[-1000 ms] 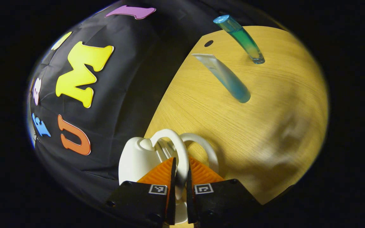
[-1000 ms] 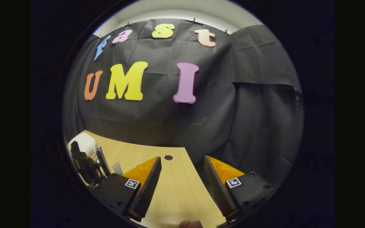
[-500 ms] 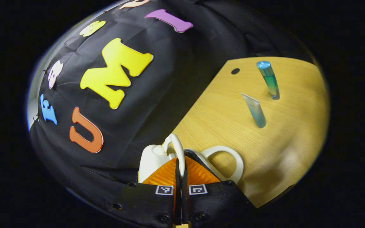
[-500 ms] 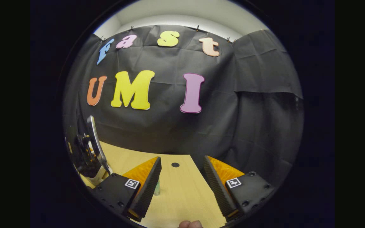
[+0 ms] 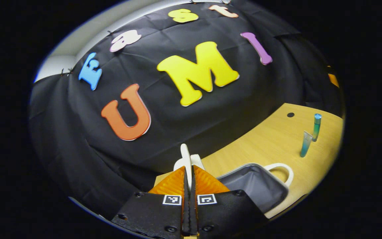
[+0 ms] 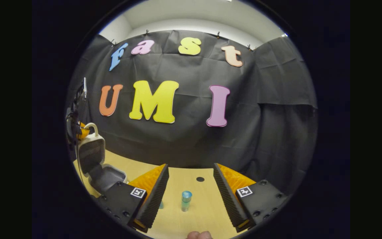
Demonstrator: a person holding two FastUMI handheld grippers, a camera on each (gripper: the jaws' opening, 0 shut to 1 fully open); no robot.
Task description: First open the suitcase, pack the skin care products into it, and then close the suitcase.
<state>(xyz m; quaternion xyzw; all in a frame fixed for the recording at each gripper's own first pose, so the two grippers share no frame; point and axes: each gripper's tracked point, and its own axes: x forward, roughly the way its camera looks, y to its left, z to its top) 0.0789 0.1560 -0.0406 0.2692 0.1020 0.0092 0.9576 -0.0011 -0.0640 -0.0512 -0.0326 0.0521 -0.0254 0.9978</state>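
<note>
The suitcase point(image 6: 99, 162) is seen open at the left end of the desk point(image 6: 207, 209), close to the far edge by the cloth wall. Its lid point(image 6: 91, 151) is raised nearly upright over the grey-lined base point(image 5: 254, 186), which lies flat on the wood. A white handle point(image 5: 186, 159) on the top of the lid is pinched between the orange fingers point(image 5: 171, 184) of the left gripper point(image 5: 188, 181), whose jaws are drawn together on it with almost no gap. A second white handle point(image 5: 282, 169) is seen on the base, on the side facing the desk's middle.

Two skin care products are left standing on the desk, apart from the suitcase and towards the far edge: a blue-green bottle point(image 6: 186, 200) with a blue cap, upright, and a pale blue tube point(image 5: 305, 144) just beside it. A small dark hole point(image 6: 200, 179) is seen in the desk top near the far edge, behind the bottle.

The right gripper point(image 6: 191, 196) is held over the near part of the desk with its jaws spread wide and nothing between them; the bottle is framed in the gap farther off. A fingertip point(image 6: 199, 235) is visible at the bottom edge of the right gripper view.
</note>
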